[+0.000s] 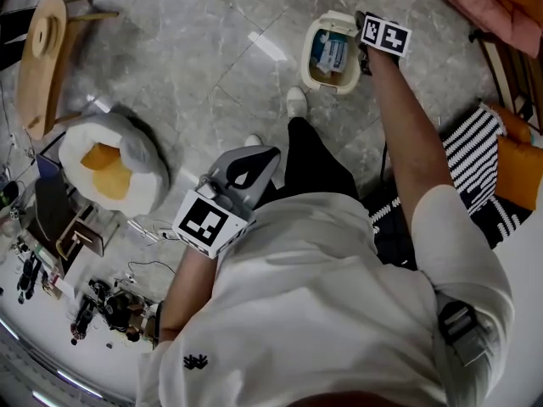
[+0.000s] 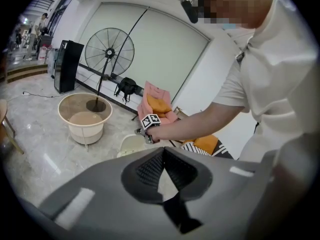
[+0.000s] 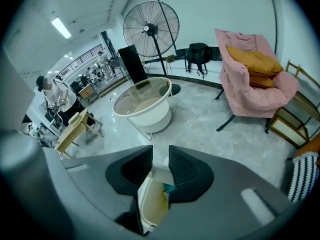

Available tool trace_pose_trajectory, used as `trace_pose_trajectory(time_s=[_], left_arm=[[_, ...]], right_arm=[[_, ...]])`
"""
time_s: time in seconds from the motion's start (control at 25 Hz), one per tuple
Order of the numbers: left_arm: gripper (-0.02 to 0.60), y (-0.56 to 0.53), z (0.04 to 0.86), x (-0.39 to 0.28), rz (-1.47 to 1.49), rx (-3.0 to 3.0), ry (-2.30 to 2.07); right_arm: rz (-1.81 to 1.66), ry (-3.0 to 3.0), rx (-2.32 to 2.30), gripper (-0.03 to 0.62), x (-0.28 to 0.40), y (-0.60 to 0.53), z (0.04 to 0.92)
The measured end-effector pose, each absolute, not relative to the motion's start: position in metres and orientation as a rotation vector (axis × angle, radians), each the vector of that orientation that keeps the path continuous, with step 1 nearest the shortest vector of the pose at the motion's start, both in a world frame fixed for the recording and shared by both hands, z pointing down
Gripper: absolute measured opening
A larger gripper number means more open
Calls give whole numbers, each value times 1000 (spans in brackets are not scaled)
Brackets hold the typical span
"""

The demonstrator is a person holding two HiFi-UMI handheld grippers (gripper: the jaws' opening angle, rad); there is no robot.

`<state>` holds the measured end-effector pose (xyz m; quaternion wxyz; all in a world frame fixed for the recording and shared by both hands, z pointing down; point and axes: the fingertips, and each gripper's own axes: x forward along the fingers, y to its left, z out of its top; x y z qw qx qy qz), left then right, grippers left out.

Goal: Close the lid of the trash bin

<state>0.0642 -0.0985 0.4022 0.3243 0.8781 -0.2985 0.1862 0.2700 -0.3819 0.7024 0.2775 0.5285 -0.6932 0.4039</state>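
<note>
- Currently your right claw is out at arm's reach over the trash bin. Its jaws are drawn in on the raised edge of the lid. It looks like a pinch, though its own view doesn't confirm that both pads touch.
- The bin sits on the floor directly below the claw tips, mouth open, lid not down yet.
- Your left claw is pressed together at the tips with nothing in it. It's pulled in close to you, well apart from the bin.
- Risk 1: the bite is shallow, with only the lid's edge between the pads. If you swing off the hinge arc, the lid could twist out and drop.
- Risk 2: nothing braces the bin, and it looks light. A sideways pull from the claw could slide or tip it on that smooth floor.
- Risk 3: a blue packet lies inside, below the claw. If it stands proud of the rim, the lid won't seat.
- Risk 4: if you hold the pinch right down to the rim, the lower jaw ends up trapped between lid and rim. Let go just short.
</note>
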Motion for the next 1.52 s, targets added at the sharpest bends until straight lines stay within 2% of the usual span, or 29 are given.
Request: trace_pose_trajectory(time_s=[1.52], left_arm=[[55, -57, 403, 53, 481, 2292, -658]], right_arm=[[1128, -1776, 1369, 75, 254, -270, 732]])
